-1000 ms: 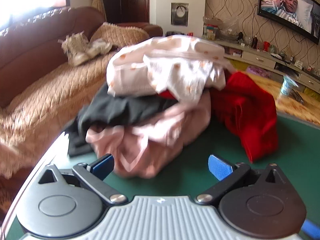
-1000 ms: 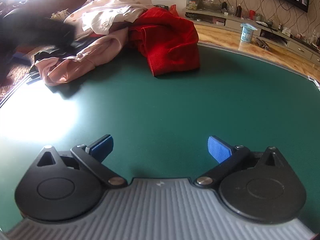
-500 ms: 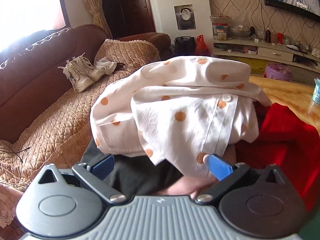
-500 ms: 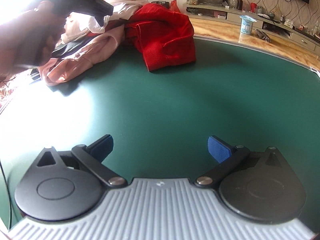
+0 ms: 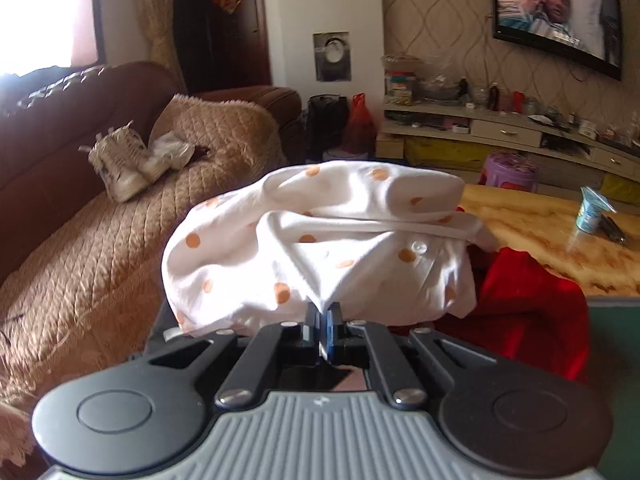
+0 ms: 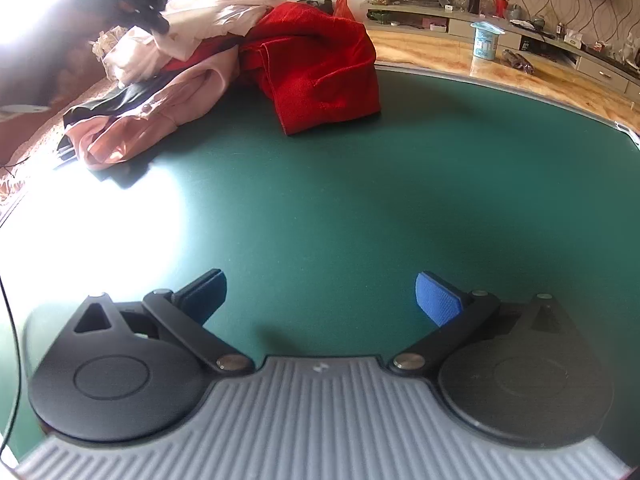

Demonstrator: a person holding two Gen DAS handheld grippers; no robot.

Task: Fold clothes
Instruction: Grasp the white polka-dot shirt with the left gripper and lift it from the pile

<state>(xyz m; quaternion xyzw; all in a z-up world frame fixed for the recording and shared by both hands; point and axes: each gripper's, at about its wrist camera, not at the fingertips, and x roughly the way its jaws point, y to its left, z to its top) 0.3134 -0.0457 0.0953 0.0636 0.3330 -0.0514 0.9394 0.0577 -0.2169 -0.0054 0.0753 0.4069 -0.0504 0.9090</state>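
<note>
A white garment with orange dots (image 5: pixel 320 240) tops a heap of clothes at the far left of the green table (image 6: pixel 360 200). My left gripper (image 5: pixel 323 312) is shut on a fold of that dotted garment, which rises in a pinch from between the pads. Under and beside it lie a red garment (image 5: pixel 528 312), a pink one (image 6: pixel 160 116) and a black one (image 6: pixel 120 98). From the right wrist view the left gripper (image 6: pixel 154 20) shows dark at the heap's top. My right gripper (image 6: pixel 320 300) hangs open over bare green table, nothing between its fingers.
A brown sofa with a quilted tan cover (image 5: pixel 100 248) stands left of the table, with pale shoes (image 5: pixel 120 168) on it. A wooden table (image 5: pixel 560 240) with a small cup (image 5: pixel 592 212) lies beyond the heap. A TV (image 5: pixel 556 12) and a long shelf line the far wall.
The left gripper moved in over the heap and shut on the dotted garment; it stood open in both earlier frames. The right gripper has stayed in place, open.
</note>
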